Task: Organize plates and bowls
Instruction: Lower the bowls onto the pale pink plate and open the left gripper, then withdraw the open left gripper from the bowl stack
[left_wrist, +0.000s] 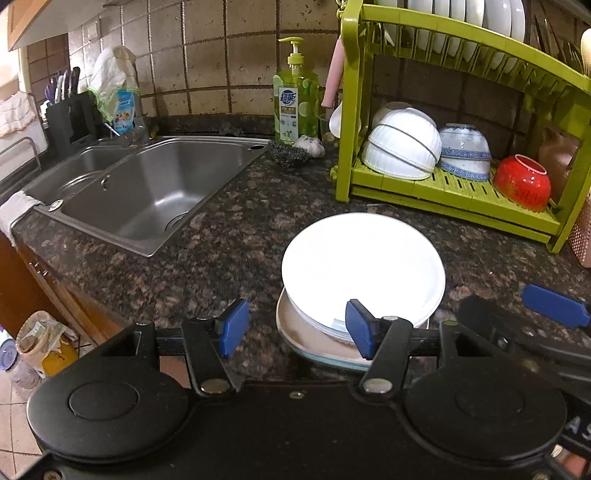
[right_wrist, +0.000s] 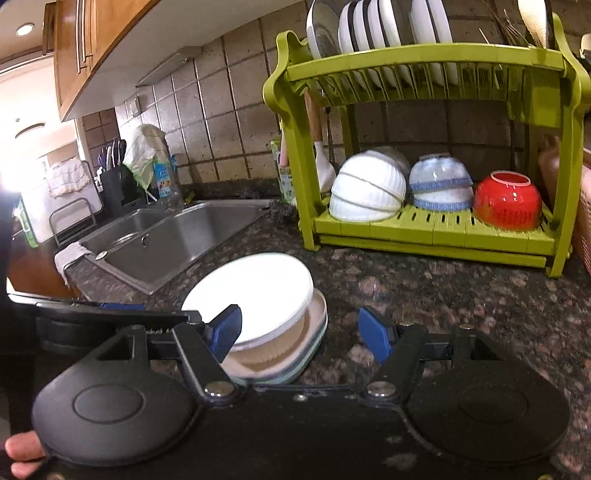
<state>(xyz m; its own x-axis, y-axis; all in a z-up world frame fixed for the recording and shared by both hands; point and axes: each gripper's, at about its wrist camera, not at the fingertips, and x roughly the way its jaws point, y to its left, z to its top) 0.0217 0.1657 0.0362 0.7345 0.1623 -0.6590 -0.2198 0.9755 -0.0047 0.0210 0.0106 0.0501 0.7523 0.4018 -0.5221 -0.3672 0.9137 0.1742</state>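
A stack of dishes sits on the dark granite counter. Its top white plate (left_wrist: 364, 266) (right_wrist: 258, 288) rests tilted on a ribbed white dish inside a beige dish with a teal rim (left_wrist: 314, 341) (right_wrist: 306, 343). My left gripper (left_wrist: 297, 328) is open, with its right pad in front of the plate's near edge. My right gripper (right_wrist: 300, 336) is also open, and its left pad overlaps the plate's near rim. Neither holds anything. The green rack (left_wrist: 461, 201) (right_wrist: 424, 236) stands behind, with white plates (left_wrist: 480, 14) (right_wrist: 376, 26) upright on its top tier.
On the rack's lower shelf, upside down, are white ribbed bowls (left_wrist: 402, 147), a blue-patterned bowl (left_wrist: 465, 151) and a red bowl (left_wrist: 522, 182). A steel sink (left_wrist: 147, 184) lies to the left. A soap bottle (left_wrist: 295, 107), a scrubber (left_wrist: 288, 153) and a knife block (left_wrist: 68, 118) line the wall.
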